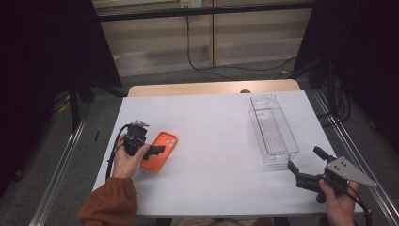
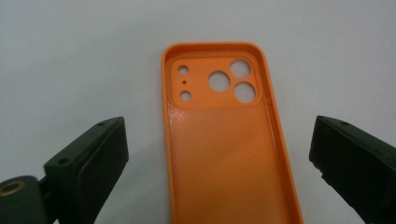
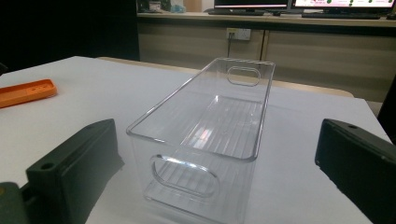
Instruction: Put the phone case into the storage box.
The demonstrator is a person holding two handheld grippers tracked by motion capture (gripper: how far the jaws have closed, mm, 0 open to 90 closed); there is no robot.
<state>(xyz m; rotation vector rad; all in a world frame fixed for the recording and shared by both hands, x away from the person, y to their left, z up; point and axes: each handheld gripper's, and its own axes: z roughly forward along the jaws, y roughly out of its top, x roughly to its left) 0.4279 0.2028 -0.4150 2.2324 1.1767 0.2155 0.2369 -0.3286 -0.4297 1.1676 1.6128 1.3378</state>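
White tabletop (image 1: pixel 211 141): I have my left tool (image 2: pixel 219 154), jaws apart, straddling the orange phone case (image 2: pixel 229 154) near the left edge, ungrasped; my right tool (image 3: pixel 215 172), also open, faces the empty clear bin (image 3: pixel 210 135).

Lighting is even and moderately bright on the white table (image 1: pixel 211 155); surroundings fall to near black at both sides. Shadows are soft and faint. The clear bin (image 3: pixel 210 135) ahead of the right gripper (image 3: pixel 219 163) carries mild glare streaks (floor ribs). Near jaws read soft, slightly blurred; overall resolution is low.
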